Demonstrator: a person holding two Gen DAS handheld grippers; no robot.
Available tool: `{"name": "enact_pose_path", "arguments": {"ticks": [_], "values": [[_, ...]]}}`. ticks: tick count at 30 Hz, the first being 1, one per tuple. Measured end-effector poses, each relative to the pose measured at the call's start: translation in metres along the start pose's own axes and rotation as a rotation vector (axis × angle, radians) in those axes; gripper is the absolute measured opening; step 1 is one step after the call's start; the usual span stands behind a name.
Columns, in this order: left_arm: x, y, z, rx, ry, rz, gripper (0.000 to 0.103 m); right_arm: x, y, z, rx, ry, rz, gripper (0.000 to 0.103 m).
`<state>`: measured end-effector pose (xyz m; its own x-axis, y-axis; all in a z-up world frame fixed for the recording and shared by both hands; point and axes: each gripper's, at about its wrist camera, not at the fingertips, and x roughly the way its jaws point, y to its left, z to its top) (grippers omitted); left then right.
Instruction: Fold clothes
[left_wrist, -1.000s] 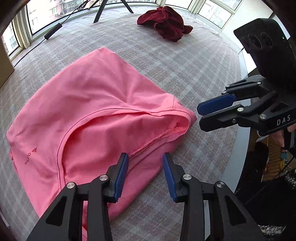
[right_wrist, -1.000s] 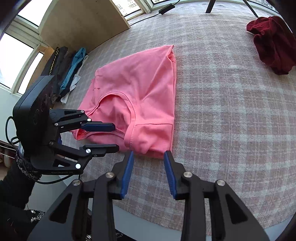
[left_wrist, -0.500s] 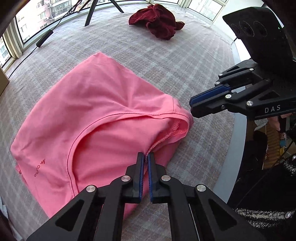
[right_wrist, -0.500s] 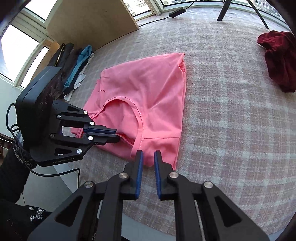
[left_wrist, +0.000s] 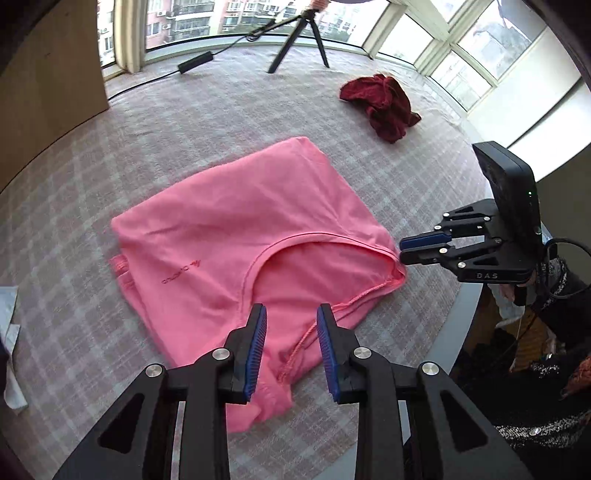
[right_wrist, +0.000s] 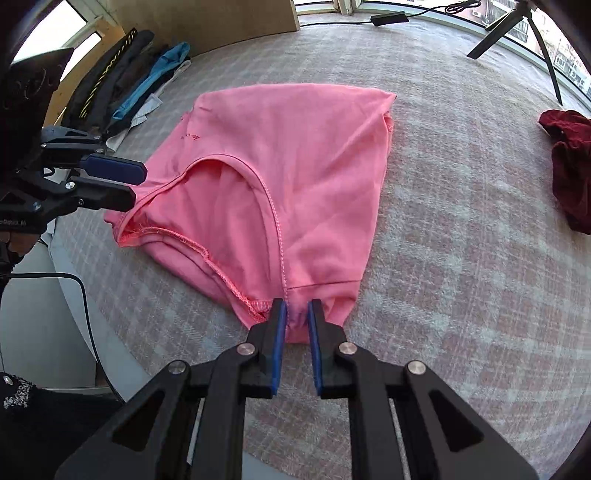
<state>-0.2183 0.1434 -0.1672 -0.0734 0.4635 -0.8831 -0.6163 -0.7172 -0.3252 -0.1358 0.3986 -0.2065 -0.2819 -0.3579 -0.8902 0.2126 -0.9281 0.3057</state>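
Left wrist view shows a big table (left_wrist: 155, 155) with a checked cloth on it. A pink shirt (left_wrist: 229, 229) lies flat in the middle of the table, already folded in part. It looks like the back end has been laid over, so the neck hole faces the near edge. A dark red garment (left_wrist: 384, 103) sits in a heap far off, well apart from the pink one. In the right wrist view, more clothes (right_wrist: 140, 88) lie in a row at the far left side.

Now the grippers. The right gripper (right_wrist: 297, 325) is at the near right corner of the shirt. Its two blue pads are close together with a bunch of pink cloth squeezed between them, so it is pinching the shirt. The left gripper (left_wrist: 291, 347) hangs over the near left part, above the stitched hem. Its pads have just been opening and now stand spread, with nothing pinched; the cloth is only below them.

The shirt's near edge runs from one gripper to the other. The rest of the shirt lies away from both, toward the windows. I think the left one must grab its corner again, and then both can lift the near edge and carry it away from the person.
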Motion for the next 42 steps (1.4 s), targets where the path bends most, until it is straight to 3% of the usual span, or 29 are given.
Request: {"name": "enact_pose_path", "arguments": {"ticks": [2, 3, 4, 6, 11, 19, 26, 29, 31, 35, 36, 37, 42], "values": [[-0.003, 0.034, -0.004, -0.154, -0.014, 0.004, 0.036, -0.021, -0.015, 0.014, 0.091, -0.100, 0.049, 0.039], [0.001, 0.045, -0.007, -0.204, -0.009, 0.000, 0.036, -0.021, -0.021, 0.023, 0.119, -0.122, 0.037, 0.063], [0.004, 0.055, -0.010, -0.255, -0.004, -0.005, 0.036, -0.019, -0.027, 0.033, 0.144, -0.142, 0.022, 0.069], [0.013, 0.067, -0.013, -0.313, 0.004, -0.017, 0.038, -0.011, -0.035, 0.050, 0.179, -0.142, 0.002, 0.069], [0.030, 0.059, -0.008, -0.304, -0.004, -0.042, 0.041, 0.023, -0.035, 0.070, 0.166, -0.061, -0.043, 0.069], [0.066, 0.056, 0.011, -0.270, 0.053, 0.084, 0.043, 0.045, -0.033, 0.074, 0.153, -0.007, -0.072, 0.069], [0.078, 0.033, 0.013, -0.193, 0.076, 0.174, 0.051, 0.052, -0.013, 0.074, 0.066, 0.005, -0.168, 0.069], [0.082, 0.025, 0.013, -0.160, 0.085, 0.206, 0.051, 0.055, 0.001, 0.072, 0.006, 0.019, -0.178, 0.066], [0.084, 0.019, 0.013, -0.126, 0.098, 0.236, 0.046, 0.056, 0.009, 0.071, -0.029, 0.028, -0.168, 0.048], [0.085, 0.018, 0.012, -0.149, 0.072, 0.202, 0.027, 0.055, 0.011, 0.073, -0.019, 0.037, -0.142, 0.042], [0.085, 0.019, 0.011, -0.161, 0.061, 0.181, 0.015, 0.054, 0.011, 0.073, -0.017, 0.036, -0.131, 0.036], [0.085, 0.020, 0.010, -0.172, 0.051, 0.160, 0.012, 0.054, 0.010, 0.073, 0.001, 0.040, -0.101, 0.016], [0.081, 0.033, -0.004, -0.253, -0.018, 0.089, 0.010, 0.052, 0.002, 0.069, 0.085, 0.015, -0.014, 0.013]]}}
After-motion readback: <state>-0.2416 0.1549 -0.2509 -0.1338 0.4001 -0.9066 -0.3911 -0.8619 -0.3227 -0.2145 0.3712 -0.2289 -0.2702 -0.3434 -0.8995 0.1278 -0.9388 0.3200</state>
